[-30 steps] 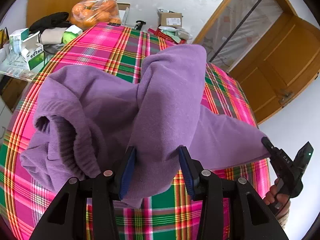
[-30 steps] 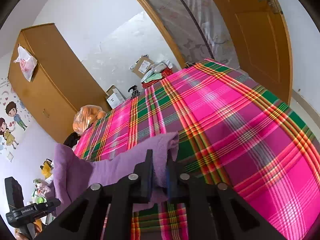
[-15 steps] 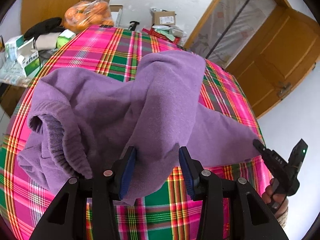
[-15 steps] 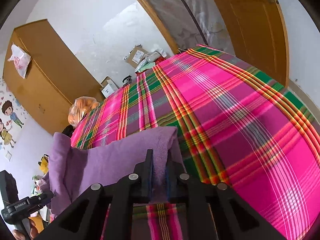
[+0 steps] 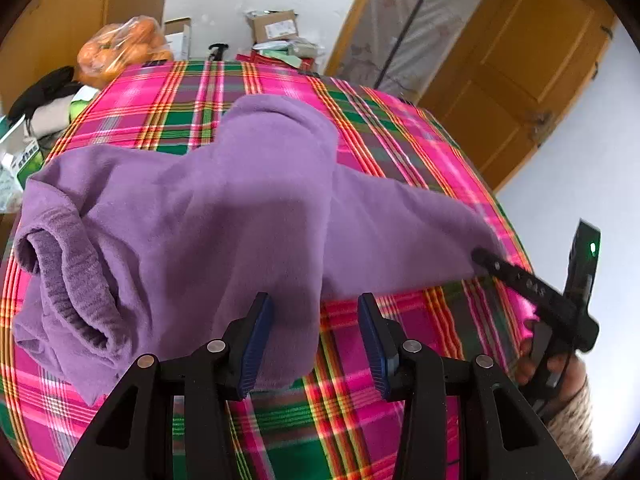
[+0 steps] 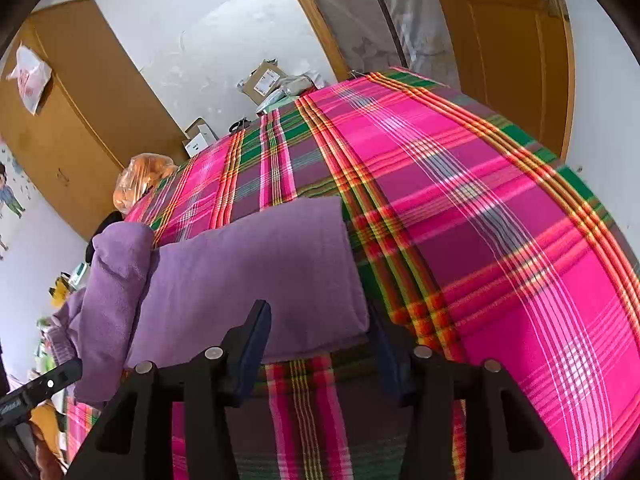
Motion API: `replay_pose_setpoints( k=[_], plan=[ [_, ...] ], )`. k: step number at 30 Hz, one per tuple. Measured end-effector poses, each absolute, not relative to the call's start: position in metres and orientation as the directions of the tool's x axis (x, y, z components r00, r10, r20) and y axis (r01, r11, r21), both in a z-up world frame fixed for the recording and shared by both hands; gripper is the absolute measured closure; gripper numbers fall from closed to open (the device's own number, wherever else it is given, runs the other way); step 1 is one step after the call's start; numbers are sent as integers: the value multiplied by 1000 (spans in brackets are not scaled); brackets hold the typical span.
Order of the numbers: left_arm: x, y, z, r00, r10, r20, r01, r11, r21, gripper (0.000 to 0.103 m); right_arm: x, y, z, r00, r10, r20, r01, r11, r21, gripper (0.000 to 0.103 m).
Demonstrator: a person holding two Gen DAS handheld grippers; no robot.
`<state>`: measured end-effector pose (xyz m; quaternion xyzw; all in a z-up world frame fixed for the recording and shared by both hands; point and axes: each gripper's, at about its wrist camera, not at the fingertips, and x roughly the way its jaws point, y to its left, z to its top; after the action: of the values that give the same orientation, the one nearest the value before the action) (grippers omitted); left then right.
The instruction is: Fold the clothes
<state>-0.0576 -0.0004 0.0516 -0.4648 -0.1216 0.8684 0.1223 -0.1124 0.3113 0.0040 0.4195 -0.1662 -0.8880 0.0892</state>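
A purple sweater (image 5: 240, 208) lies spread on the plaid cloth, with one part folded across its middle and a ribbed opening (image 5: 68, 280) bunched at the left. My left gripper (image 5: 316, 340) is open above its near edge; a flap of fabric reaches between the fingers, which do not clamp it. In the right wrist view, the sweater (image 6: 248, 272) lies flat just beyond my right gripper (image 6: 320, 344), which stands open with its edge between the fingers. The left wrist view shows the right gripper (image 5: 486, 261) tip at the sweater's right corner.
The pink and green plaid cloth (image 5: 400, 400) covers the whole table. A bag of oranges (image 5: 120, 48), cardboard boxes (image 5: 272, 28) and clutter (image 5: 40, 112) sit at the far and left edges. A person's hand (image 5: 560, 368) holds the right gripper. A wooden door (image 5: 520, 80) stands behind.
My right gripper has opened and let go of the sweater's edge, which now lies flat on the cloth. The left gripper stayed open and shifted slightly over the sweater.
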Motion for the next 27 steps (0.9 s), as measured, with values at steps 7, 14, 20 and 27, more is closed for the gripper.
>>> replay_pose_setpoints(
  k=[7,14,20,27],
  plan=[
    [-47,-16,42,-529,325,-784,-48,-934,-355,58,-119,305,4,-638,-317,-702,8,-914,406,52],
    [-50,-16,35,-533,241,-811,-8,-960,-280,56,-128,276,4,-622,-347,-702,59,-915,399,52],
    [-58,-6,29,-519,200,-831,-15,-974,-225,56,-134,267,0,-616,-377,-692,58,-897,438,69],
    [-62,-11,26,-523,237,-819,-2,-961,-276,65,-137,270,0,-619,-411,-670,57,-874,483,85]
  ],
)
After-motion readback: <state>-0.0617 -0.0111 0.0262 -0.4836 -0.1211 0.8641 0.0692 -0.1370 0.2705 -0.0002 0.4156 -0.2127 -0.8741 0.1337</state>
